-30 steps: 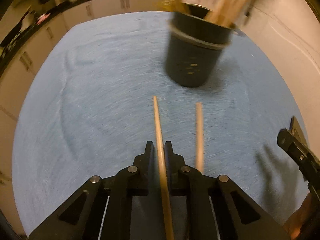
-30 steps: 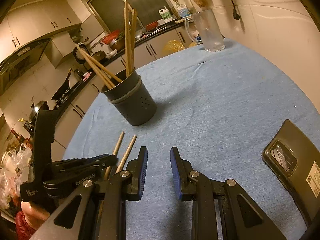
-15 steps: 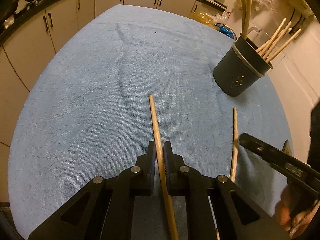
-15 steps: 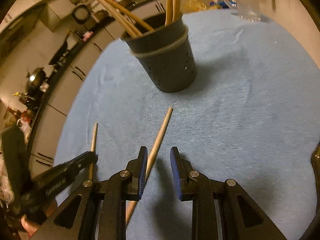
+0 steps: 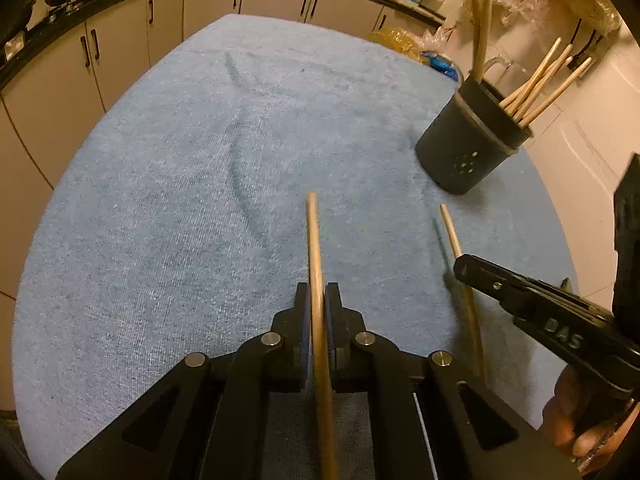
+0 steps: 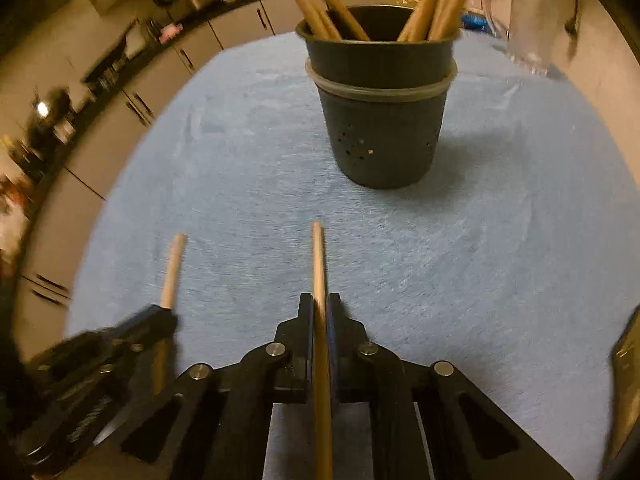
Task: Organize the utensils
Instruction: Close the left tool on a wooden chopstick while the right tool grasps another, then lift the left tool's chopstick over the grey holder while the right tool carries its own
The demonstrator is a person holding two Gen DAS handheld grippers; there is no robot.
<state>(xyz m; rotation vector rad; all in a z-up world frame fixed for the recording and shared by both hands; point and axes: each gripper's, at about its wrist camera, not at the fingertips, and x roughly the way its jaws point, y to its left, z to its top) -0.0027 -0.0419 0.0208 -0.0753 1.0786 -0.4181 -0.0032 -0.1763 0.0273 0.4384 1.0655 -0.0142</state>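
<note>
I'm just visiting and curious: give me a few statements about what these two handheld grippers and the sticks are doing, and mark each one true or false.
1. The left gripper is shut on a chopstick. True.
2. The right gripper is open and holds nothing. False: it is shut on a second chopstick.
3. The dark holder lies tipped over on the blue cloth. False: it stands upright.
4. Several chopsticks already stand in the holder. True.
</note>
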